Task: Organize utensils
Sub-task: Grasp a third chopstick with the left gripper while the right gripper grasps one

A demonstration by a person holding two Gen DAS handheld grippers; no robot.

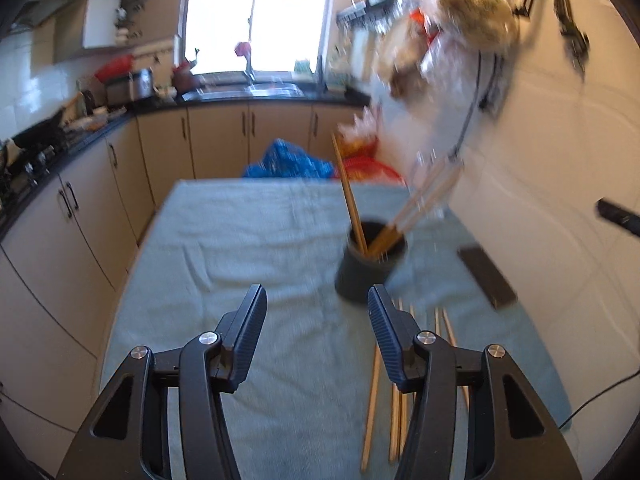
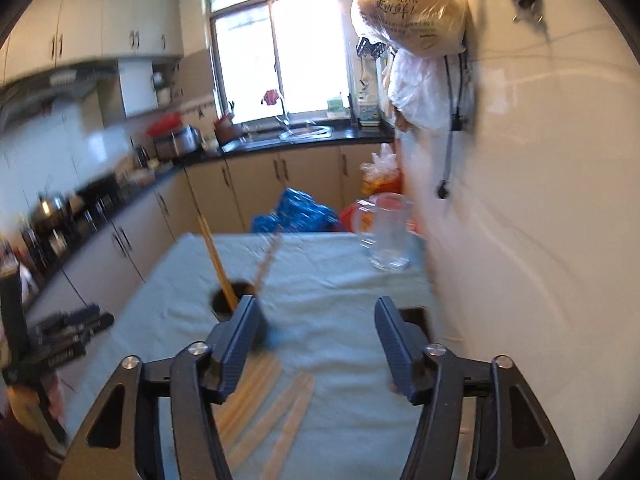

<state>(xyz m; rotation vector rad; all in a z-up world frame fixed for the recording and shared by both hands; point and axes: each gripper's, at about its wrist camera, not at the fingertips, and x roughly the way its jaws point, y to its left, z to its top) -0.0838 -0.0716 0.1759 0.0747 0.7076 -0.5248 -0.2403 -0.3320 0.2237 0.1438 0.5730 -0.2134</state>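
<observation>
In holder [image 1: 372,264], chopsticks [image 1: 352,200] upright, tilted

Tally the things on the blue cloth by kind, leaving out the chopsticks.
Dark utensil holder: 1
Clear glass pitcher: 1
Flat dark slab: 1
Total: 3

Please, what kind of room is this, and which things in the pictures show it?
A home kitchen, most likely. A sink with a tap sits under the window, cabinets line the counter, and pots stand on a stove at the left.
</observation>
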